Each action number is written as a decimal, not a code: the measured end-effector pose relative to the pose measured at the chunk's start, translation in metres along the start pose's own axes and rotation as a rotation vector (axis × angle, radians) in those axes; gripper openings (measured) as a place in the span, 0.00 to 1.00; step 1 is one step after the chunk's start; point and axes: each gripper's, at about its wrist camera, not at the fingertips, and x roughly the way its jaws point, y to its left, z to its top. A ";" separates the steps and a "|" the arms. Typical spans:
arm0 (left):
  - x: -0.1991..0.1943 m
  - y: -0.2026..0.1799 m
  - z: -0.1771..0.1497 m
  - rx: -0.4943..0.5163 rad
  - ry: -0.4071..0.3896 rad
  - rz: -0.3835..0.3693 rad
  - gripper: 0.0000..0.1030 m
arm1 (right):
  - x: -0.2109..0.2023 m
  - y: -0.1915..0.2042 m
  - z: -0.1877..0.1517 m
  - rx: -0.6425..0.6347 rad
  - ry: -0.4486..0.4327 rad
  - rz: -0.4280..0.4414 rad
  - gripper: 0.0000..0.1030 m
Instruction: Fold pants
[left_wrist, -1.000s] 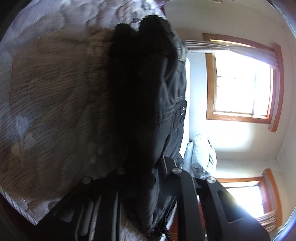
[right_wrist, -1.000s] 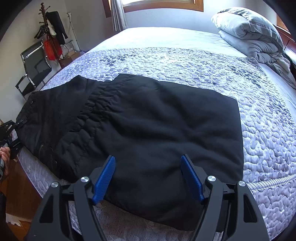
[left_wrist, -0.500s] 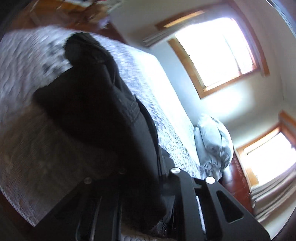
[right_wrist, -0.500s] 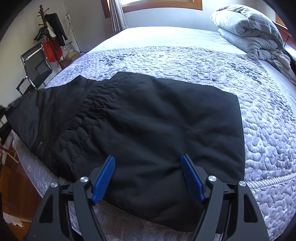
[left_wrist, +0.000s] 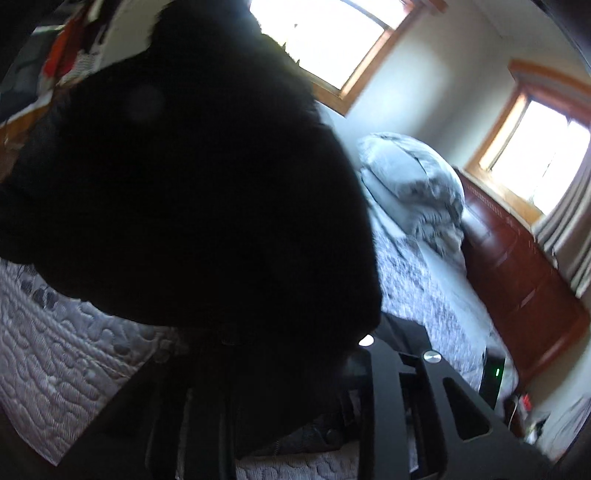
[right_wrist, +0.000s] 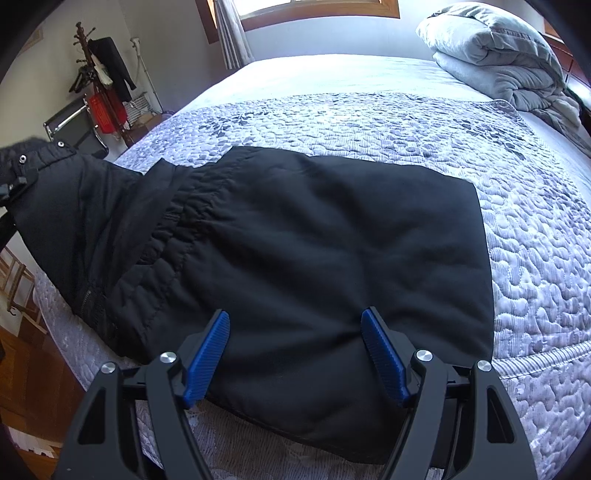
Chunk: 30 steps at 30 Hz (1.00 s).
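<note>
Black padded pants (right_wrist: 332, 251) lie folded on the quilted bed (right_wrist: 535, 258), legs to the right. Their waist end (right_wrist: 48, 173), with snap buttons, is lifted off the bed's left edge. In the left wrist view the dark fabric (left_wrist: 203, 184) hangs close to the lens and hides most of my left gripper (left_wrist: 273, 354). Its jaws are opening with the fabric still caught between them. My right gripper (right_wrist: 295, 325) stands open just over the near edge of the pants, its blue pads (right_wrist: 210, 354) apart with nothing pinched.
A folded grey duvet (right_wrist: 495, 48) sits at the bed's far right. A coat rack (right_wrist: 99, 74) and a chair (right_wrist: 70, 125) stand left of the bed. A wooden dresser (left_wrist: 517, 273) lines the wall beyond, under windows (left_wrist: 539, 147).
My left gripper has risen and rolled, carrying the waist end up off the bed's left edge and over the bed. The right gripper has stayed put.
</note>
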 end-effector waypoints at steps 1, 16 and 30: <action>0.007 -0.006 -0.001 0.026 0.012 0.001 0.24 | 0.000 -0.001 0.001 0.005 -0.002 0.005 0.73; 0.063 -0.089 -0.054 0.358 0.270 -0.010 0.46 | -0.017 -0.035 0.005 0.146 -0.052 0.045 0.73; 0.036 -0.043 -0.048 0.217 0.140 0.068 0.94 | -0.025 -0.059 0.013 0.319 -0.083 0.209 0.83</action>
